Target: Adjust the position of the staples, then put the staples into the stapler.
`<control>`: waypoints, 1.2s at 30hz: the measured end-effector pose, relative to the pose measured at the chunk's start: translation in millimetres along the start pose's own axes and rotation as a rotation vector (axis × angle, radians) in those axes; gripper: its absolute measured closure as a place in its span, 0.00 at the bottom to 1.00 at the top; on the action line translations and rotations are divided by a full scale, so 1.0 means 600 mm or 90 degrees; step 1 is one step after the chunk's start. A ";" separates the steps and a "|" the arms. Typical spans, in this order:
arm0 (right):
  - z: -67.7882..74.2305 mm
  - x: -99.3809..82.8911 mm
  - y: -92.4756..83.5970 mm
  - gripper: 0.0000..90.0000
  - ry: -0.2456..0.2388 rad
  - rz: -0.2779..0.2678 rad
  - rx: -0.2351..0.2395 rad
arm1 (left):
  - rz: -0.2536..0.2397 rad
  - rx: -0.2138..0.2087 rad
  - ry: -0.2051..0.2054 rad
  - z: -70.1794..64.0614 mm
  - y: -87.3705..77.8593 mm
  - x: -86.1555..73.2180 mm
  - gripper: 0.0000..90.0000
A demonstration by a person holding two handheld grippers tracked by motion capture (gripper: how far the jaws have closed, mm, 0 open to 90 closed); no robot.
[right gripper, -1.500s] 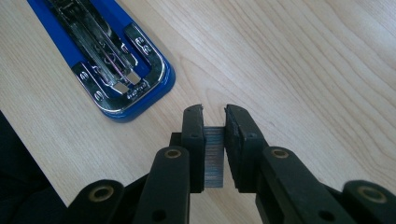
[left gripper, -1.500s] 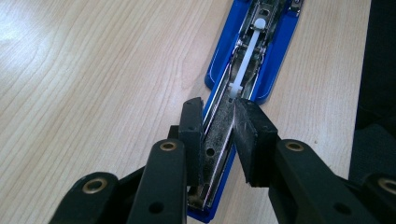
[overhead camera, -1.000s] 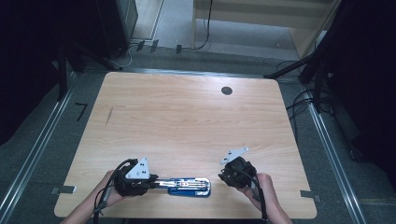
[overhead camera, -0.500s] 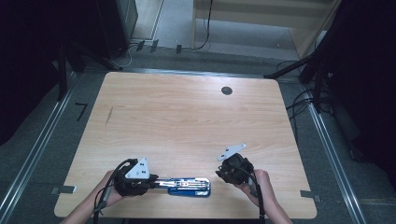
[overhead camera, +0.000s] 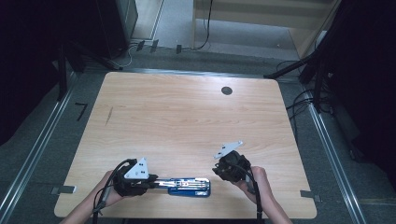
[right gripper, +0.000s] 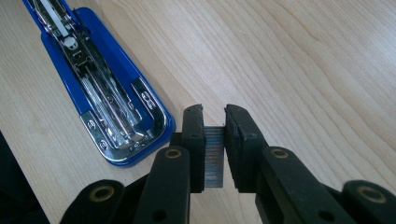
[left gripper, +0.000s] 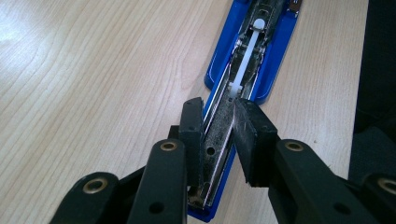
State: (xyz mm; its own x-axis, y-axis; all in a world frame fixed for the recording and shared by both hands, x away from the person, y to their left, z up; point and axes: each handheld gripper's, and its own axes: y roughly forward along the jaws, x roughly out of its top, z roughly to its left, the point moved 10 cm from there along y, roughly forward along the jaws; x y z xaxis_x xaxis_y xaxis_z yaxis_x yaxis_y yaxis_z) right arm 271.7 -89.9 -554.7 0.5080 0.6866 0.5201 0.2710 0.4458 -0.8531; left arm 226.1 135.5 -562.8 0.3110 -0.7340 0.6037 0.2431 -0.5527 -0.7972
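A blue stapler [overhead camera: 187, 185] lies opened flat near the table's front edge, its metal staple channel facing up [left gripper: 254, 51]. My left gripper [overhead camera: 152, 182] comes in from the left and is shut on the metal arm at the stapler's near end [left gripper: 218, 105]. My right gripper [overhead camera: 220, 171] hovers just right of the stapler's other end. It is shut on a short strip of staples [right gripper: 214, 158], pinched between the pads [right gripper: 214, 112]. In the right gripper view, the stapler's rounded end [right gripper: 107, 98] lies just left of that gripper's jaws.
The wooden table [overhead camera: 187, 116] has a dark round cable hole [overhead camera: 227, 90] at the back right and a short dark mark [overhead camera: 109, 115] at the left. Its front edge runs right below both hands. Cables and dark stands surround the table on the floor.
The right gripper has edged slightly left toward the stapler with the staple strip still in it. The left gripper and stapler have not moved.
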 end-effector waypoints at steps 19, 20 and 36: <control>-0.003 0.020 -0.006 0.89 -0.007 -0.013 -0.002 | 0.000 -0.001 0.002 0.000 0.000 0.000 0.82; -0.003 0.023 -0.006 0.89 -0.007 -0.015 -0.003 | -0.001 -0.002 0.002 0.000 0.000 0.000 0.82; 0.000 0.049 -0.013 0.89 -0.028 -0.035 0.003 | 0.000 -0.004 0.006 0.000 0.002 0.002 0.82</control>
State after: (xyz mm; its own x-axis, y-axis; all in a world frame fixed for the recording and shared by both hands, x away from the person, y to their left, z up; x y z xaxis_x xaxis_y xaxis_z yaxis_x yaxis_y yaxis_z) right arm 284.7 -73.4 -532.8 0.4562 0.6849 0.5681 0.2934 0.4870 -0.8227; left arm 226.9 134.3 -562.9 0.3016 -0.7375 0.6042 0.2382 -0.5553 -0.7968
